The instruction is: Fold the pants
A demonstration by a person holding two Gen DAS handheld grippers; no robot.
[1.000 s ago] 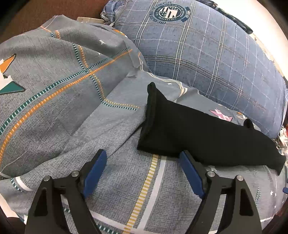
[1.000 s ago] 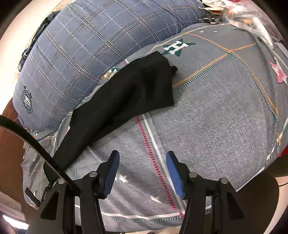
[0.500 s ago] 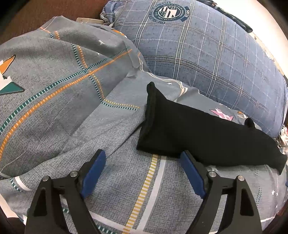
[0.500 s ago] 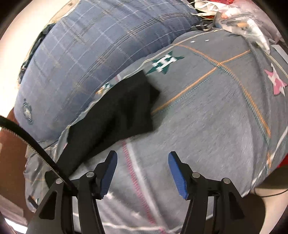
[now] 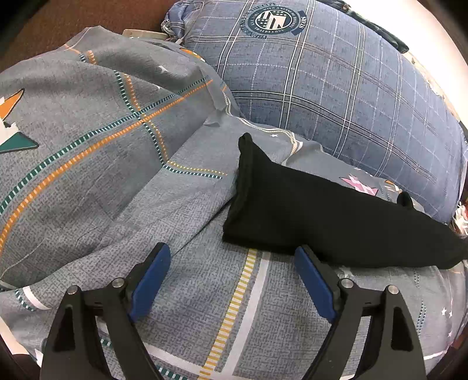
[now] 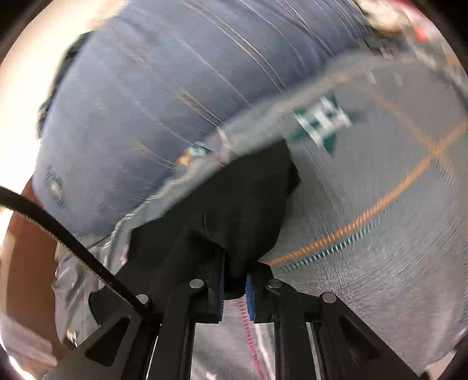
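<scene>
The black pants (image 5: pixel 321 210) lie as a long folded strip on the grey patterned bedsheet (image 5: pixel 117 181), running from centre to the right edge. My left gripper (image 5: pixel 231 280) is open and empty, just short of the pants' near left corner. In the blurred right wrist view, my right gripper (image 6: pixel 235 288) is shut on the near end of the black pants (image 6: pixel 234 210), with cloth bunched between its blue pads (image 6: pixel 250 295).
A large blue plaid pillow (image 5: pixel 336 87) lies right behind the pants and also fills the upper left of the right wrist view (image 6: pixel 161 102). The sheet rises in a rumpled mound (image 5: pixel 73 122) on the left. Clutter (image 6: pixel 409 23) sits at the far right.
My right gripper has moved forward to the pants' end and closed on it; it was open above the sheet before. My left gripper has stayed open, almost still.
</scene>
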